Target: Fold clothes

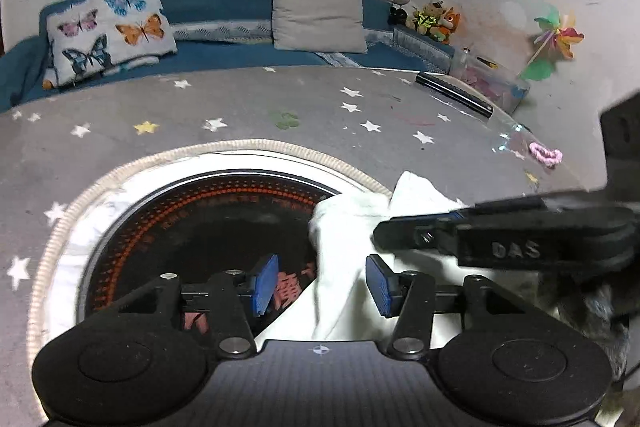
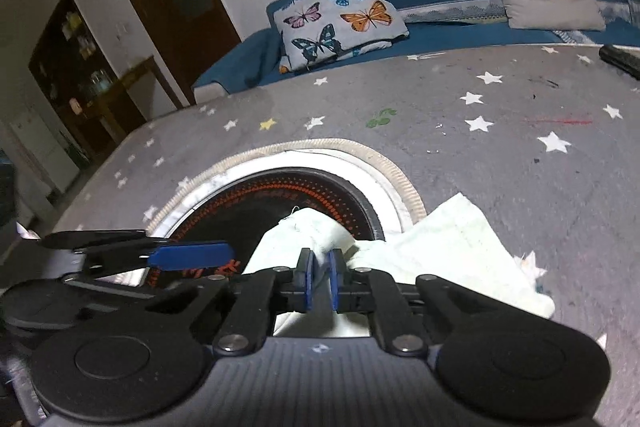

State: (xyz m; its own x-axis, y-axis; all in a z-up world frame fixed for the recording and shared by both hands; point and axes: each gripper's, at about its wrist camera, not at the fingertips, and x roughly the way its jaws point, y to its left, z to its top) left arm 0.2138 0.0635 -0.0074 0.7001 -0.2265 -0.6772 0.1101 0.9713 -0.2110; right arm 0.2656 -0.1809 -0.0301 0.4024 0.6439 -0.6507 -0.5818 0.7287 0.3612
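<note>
A pale white cloth (image 1: pixel 344 259) lies bunched over the right side of a round black cooktop (image 1: pixel 200 227) set in the table. My left gripper (image 1: pixel 322 285) is open, and a fold of the cloth shows between its blue pads (image 1: pixel 264 285) without being pinched. My right gripper (image 2: pixel 320 279) is shut on a raised ridge of the cloth (image 2: pixel 460 247), whose far corner spreads over the grey tabletop. In the left wrist view the right gripper (image 1: pixel 384 233) reaches in side-on from the right. The right wrist view catches the left gripper's blue pad (image 2: pixel 192 255) at the left.
The table wears a grey star-print cover (image 1: pixel 280 107), with a beige rim (image 1: pixel 280 147) around the cooktop. A long black object (image 1: pixel 452 93), a clear box and a pink loop (image 1: pixel 546 155) sit at the far right edge. Behind is a blue sofa with a butterfly pillow (image 2: pixel 340 15).
</note>
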